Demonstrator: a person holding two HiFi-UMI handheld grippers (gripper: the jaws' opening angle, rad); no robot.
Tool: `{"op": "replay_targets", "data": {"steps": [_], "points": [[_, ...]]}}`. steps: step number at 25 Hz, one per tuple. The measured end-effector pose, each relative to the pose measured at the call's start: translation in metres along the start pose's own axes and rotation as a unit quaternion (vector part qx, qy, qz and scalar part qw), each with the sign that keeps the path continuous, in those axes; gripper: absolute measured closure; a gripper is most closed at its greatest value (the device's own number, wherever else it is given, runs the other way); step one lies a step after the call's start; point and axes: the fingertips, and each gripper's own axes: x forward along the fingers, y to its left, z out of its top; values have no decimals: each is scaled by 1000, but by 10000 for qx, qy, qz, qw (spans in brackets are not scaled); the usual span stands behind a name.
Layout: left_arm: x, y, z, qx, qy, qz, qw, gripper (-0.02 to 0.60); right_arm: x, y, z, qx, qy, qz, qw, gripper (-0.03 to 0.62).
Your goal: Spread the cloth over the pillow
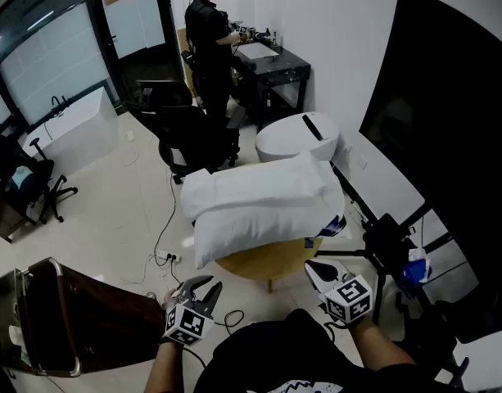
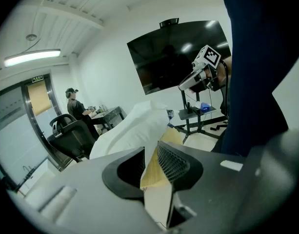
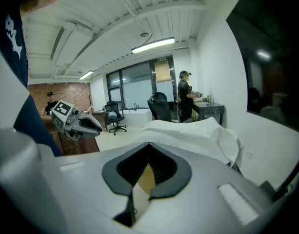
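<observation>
My left hand-held gripper (image 1: 203, 289) open and empty, my right hand-held gripper (image 1: 314, 270) shut, both near the pillow (image 1: 259, 219).

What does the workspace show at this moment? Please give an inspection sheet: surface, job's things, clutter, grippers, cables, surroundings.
Surface: round wooden table, mostly covered by bedding.
Job's things: white pillow on the table, with a white cloth lying over it. Both are white, so their edges are hard to separate.
Clutter: small blue-and-white item at the table's right edge, partly under the pillow.
Grippers: left gripper jaws apart, empty. Right gripper jaws together, empty. Both are short of the bedding, touching nothing.
Cables: floor cable running left of the table.
Surroundings: person at a desk, office chair, black screen, tripod stand.
</observation>
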Motion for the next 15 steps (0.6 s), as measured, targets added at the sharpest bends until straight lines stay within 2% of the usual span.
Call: {"op": "replay_targets", "data": {"steps": [4,9,12,15], "points": [[13,13,-19,-40,276,201,9994,508,7,-27,3,-10,3,-144,9999,586],[28,33,-28,-143,582,444,9972,508,14,-63,11,-366,71,-319,9988,586],[41,50,-23,-109,730,607,9954,508,18,-97,23,-574,58,-510,9970,586],[51,70,-17,-122,894,798,9927,508,24,-125,28,-660,161,-540,9962,552]]}}
